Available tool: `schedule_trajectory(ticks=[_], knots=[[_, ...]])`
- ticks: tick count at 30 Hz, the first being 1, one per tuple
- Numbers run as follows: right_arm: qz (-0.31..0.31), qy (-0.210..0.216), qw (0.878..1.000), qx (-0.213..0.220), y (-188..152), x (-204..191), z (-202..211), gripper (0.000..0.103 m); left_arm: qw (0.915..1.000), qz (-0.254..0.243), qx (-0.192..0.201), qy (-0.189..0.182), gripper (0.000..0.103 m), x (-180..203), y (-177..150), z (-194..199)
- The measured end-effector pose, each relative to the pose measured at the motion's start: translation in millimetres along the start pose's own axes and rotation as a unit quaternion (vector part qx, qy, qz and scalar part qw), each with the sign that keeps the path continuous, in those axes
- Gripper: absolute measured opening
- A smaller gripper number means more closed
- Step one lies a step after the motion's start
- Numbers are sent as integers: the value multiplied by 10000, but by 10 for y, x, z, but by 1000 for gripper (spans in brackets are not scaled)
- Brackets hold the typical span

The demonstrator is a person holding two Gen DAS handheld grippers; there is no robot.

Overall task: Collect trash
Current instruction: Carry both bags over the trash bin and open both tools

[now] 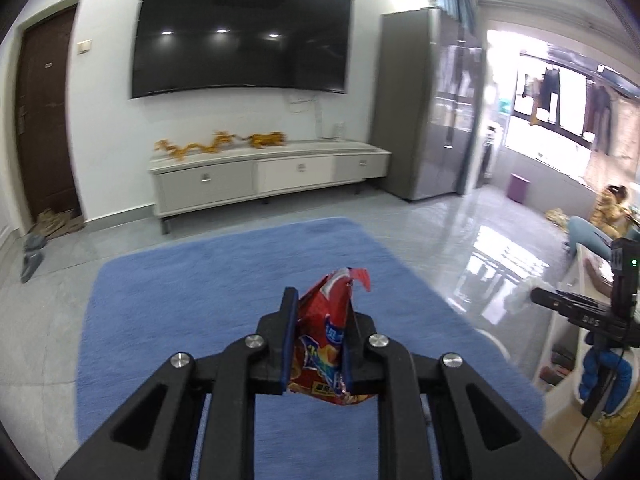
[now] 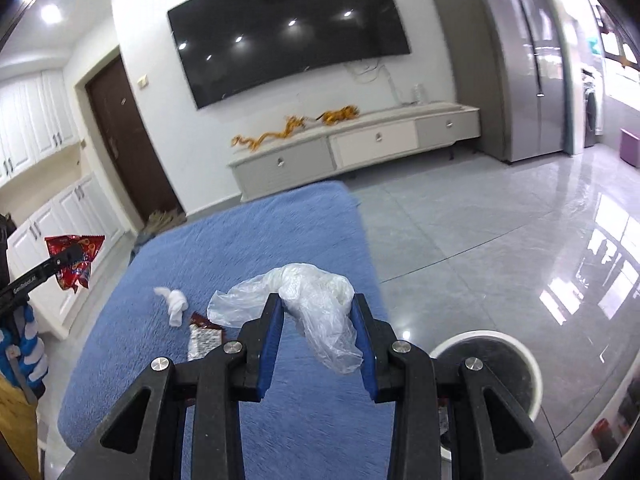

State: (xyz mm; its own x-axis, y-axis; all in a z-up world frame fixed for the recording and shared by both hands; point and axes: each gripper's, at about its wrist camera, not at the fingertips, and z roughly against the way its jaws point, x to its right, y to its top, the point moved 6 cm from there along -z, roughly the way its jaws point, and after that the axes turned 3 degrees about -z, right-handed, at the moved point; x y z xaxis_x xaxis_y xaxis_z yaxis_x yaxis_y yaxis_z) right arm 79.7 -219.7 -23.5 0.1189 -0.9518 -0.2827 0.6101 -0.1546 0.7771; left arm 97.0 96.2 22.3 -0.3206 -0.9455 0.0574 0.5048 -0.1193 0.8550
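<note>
Jaws clamped on both sides: our left gripper pinches a red snack bag, our right gripper squeezes a crumpled clear plastic bag, both held up above the blue rug. Down on that rug we see a white tissue wad beside a torn wrapper; a round white bin sits just right.

The black arm hides part of the round white bin. The left picture is blurry near the bright window, and its edge cuts off a sitting person.
</note>
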Motion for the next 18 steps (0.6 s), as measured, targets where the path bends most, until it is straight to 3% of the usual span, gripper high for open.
schedule_trajectory(ticks=[9,18], knots=[[-668,-790,9941,319,-67,789,425,32,9911,-536,-445,-1139,17,1443,120,-557],[-1261,-1418,9816,211,-309,1602,558,34,9732,-529,-1332,-1797,18,2517,57,-1389]])
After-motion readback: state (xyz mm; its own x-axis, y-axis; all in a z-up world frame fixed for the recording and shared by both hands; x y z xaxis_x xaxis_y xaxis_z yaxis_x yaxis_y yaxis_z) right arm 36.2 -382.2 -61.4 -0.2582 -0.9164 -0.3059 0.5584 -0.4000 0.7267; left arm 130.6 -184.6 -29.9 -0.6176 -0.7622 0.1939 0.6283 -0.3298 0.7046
